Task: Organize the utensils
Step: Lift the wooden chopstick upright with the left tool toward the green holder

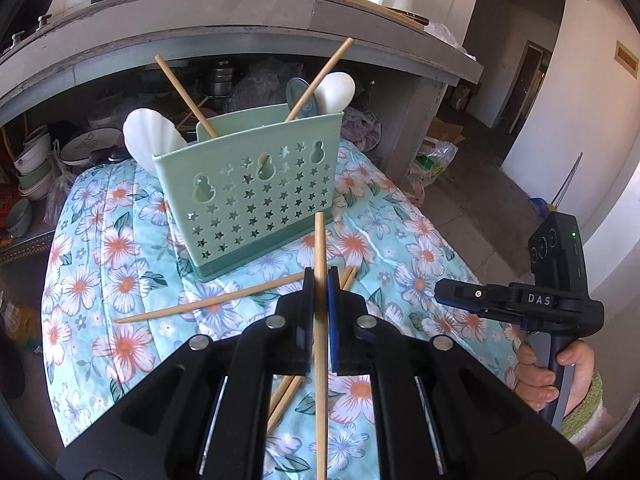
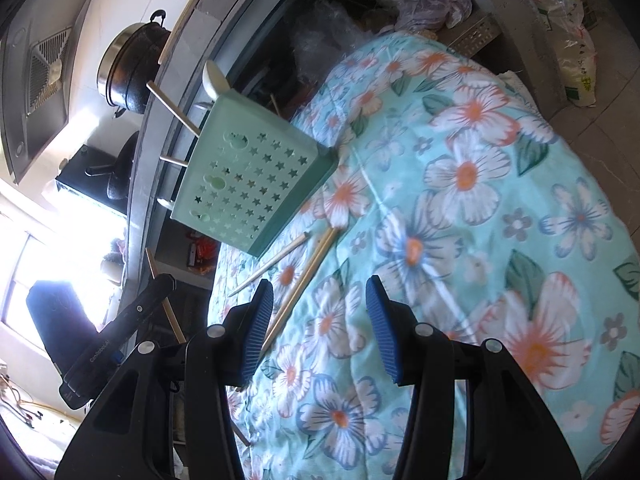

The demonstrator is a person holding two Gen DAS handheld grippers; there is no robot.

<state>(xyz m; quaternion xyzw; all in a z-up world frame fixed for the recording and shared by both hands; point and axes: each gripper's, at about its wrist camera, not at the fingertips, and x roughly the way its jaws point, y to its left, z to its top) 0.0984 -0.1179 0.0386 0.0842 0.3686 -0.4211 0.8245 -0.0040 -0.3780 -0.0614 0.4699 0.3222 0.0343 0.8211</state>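
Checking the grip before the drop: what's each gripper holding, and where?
Left gripper pinches one chopstick partway along its shaft. Right gripper holds nothing.

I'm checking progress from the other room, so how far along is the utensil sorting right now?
Partly done. The green utensil holder already has two chopsticks, two white spoons and a grey-green spoon standing in it. In hand: the left gripper is shut on one chopstick. The right gripper is open and holds nothing. Left: at least three loose chopsticks lie on the floral quilt.
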